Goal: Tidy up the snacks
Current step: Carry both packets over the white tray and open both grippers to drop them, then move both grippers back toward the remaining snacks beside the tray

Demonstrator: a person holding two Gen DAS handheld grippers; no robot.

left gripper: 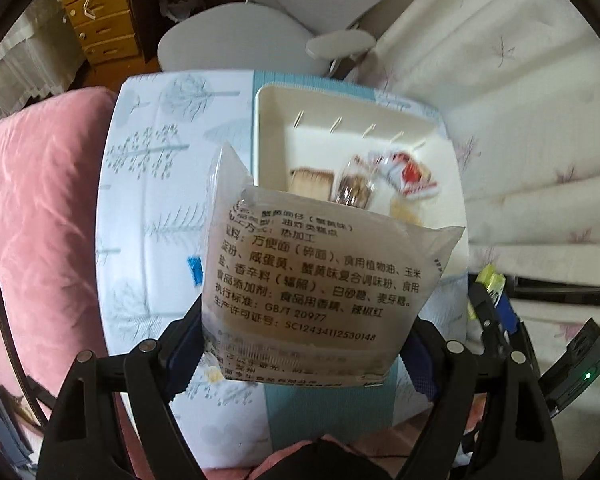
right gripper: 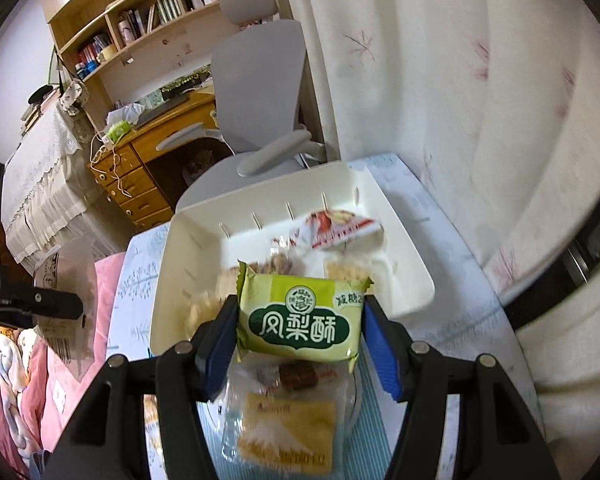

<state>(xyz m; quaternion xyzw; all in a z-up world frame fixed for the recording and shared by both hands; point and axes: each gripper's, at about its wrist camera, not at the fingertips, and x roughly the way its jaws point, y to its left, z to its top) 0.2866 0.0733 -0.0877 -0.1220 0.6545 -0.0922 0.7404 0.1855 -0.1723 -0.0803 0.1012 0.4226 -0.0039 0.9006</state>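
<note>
Left tongs (left gripper: 300, 344) grip a clear packet (left gripper: 316, 280); right tongs (right gripper: 300, 344) (narrower) clamp a green pastry (right gripper: 300, 316).

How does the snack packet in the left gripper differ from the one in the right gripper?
The clear packet is see-through with black print; the green packet is opaque with white lettering. The clear packet looks the wider of the two. Both are sealed and clamped between blue pads above the white tray.

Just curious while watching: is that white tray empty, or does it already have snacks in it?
Partly filled. The white tray holds a few wrapped snacks, including a red-and-white packet; much of its floor is bare.
</note>
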